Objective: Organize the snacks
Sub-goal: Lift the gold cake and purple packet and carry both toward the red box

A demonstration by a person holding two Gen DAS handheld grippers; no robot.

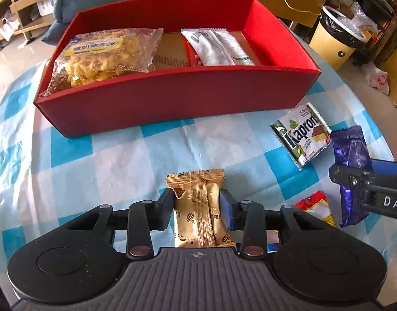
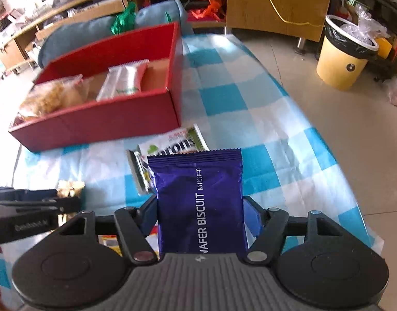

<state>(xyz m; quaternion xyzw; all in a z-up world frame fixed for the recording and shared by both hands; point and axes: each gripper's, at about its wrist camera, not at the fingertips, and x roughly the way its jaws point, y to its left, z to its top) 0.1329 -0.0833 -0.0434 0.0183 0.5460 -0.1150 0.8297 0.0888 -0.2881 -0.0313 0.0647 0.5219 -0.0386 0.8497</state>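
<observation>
On the checked tablecloth (image 1: pixel 120 171), the red box (image 1: pixel 172 98) already holds a bag of yellow crisps (image 1: pixel 107 54) and a white sachet (image 1: pixel 216 46). The left gripper (image 1: pixel 198 207) pinches a gold packet (image 1: pixel 198 207), the right gripper (image 2: pixel 201 207) a purple wafer biscuit (image 2: pixel 201 197). A Kapron wafer (image 1: pixel 302 137) and a red-yellow packet (image 1: pixel 317 204) lie unboxed, so roughly half remains.

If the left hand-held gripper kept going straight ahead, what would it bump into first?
Most likely the near wall of the red box. The left hand-held gripper, clamped on the gold packet, points at it across bare tablecloth, though height is unclear.
</observation>
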